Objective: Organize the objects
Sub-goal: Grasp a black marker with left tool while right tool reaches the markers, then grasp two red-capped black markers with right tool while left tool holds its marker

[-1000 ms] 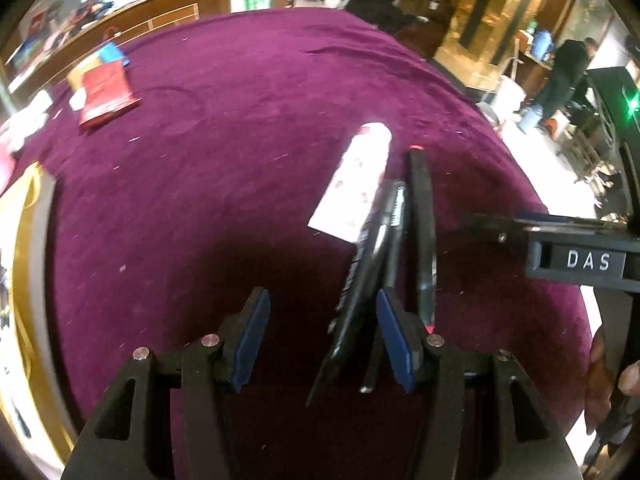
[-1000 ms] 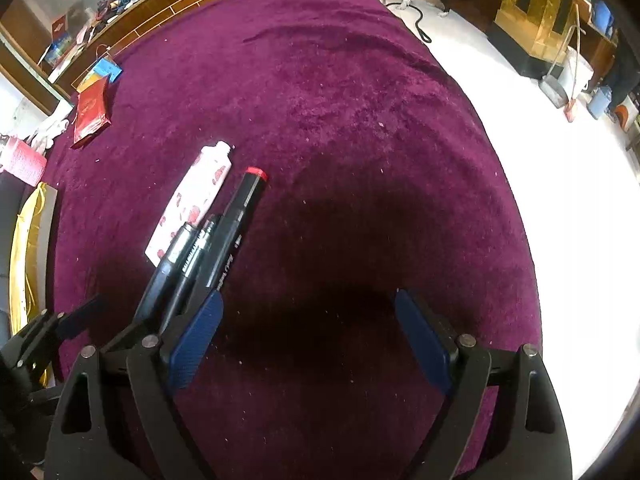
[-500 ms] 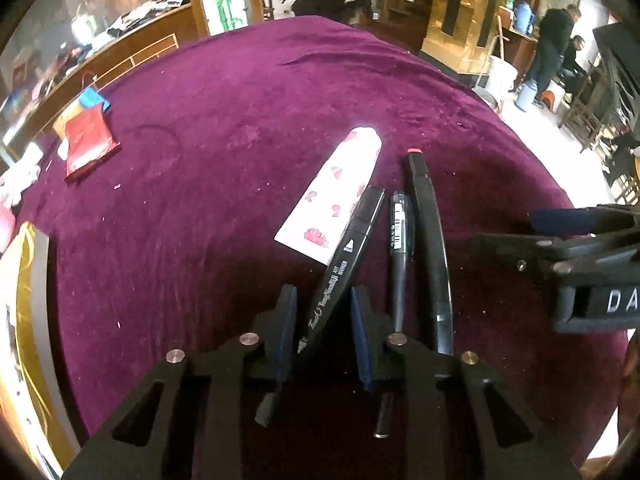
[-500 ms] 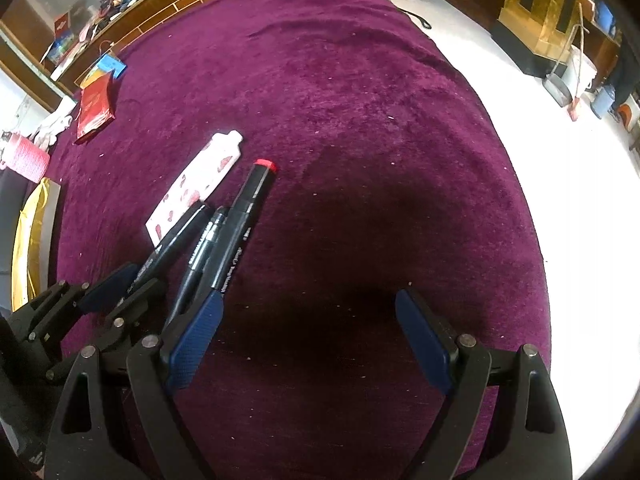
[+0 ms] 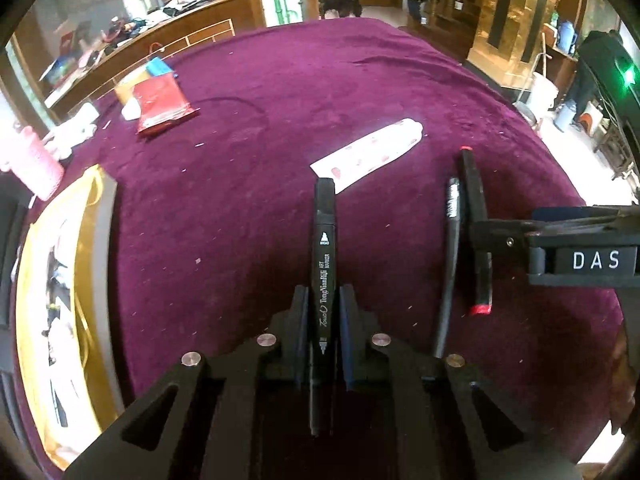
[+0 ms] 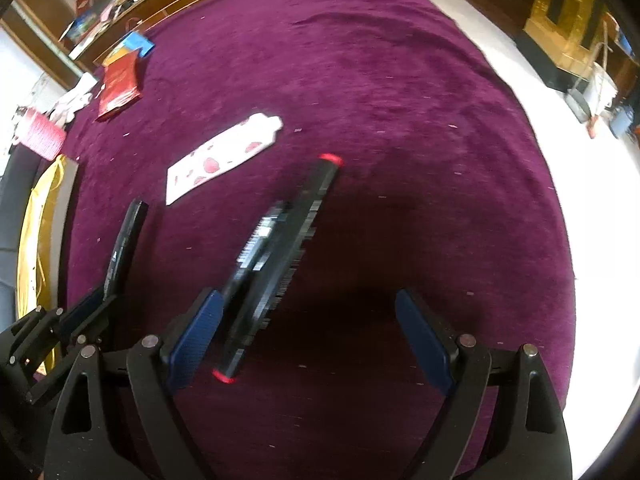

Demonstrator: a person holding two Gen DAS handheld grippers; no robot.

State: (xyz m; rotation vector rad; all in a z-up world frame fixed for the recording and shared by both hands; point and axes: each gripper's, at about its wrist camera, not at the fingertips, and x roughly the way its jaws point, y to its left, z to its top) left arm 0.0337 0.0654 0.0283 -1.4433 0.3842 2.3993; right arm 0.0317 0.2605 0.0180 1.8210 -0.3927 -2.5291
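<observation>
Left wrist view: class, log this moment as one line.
left tool: shut on marker | right tool: open | pens: on cloth

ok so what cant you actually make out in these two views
- Right wrist view: print on the red-capped marker and the thin pen beside it is motion-blurred and unreadable.
- Left wrist view: the rear end of the black art marker is hidden inside the left claw.
- Left wrist view: only part of the right claw shows, cut by the frame edge.
- Left wrist view: contents of the yellow bag are too distorted to identify.
</observation>
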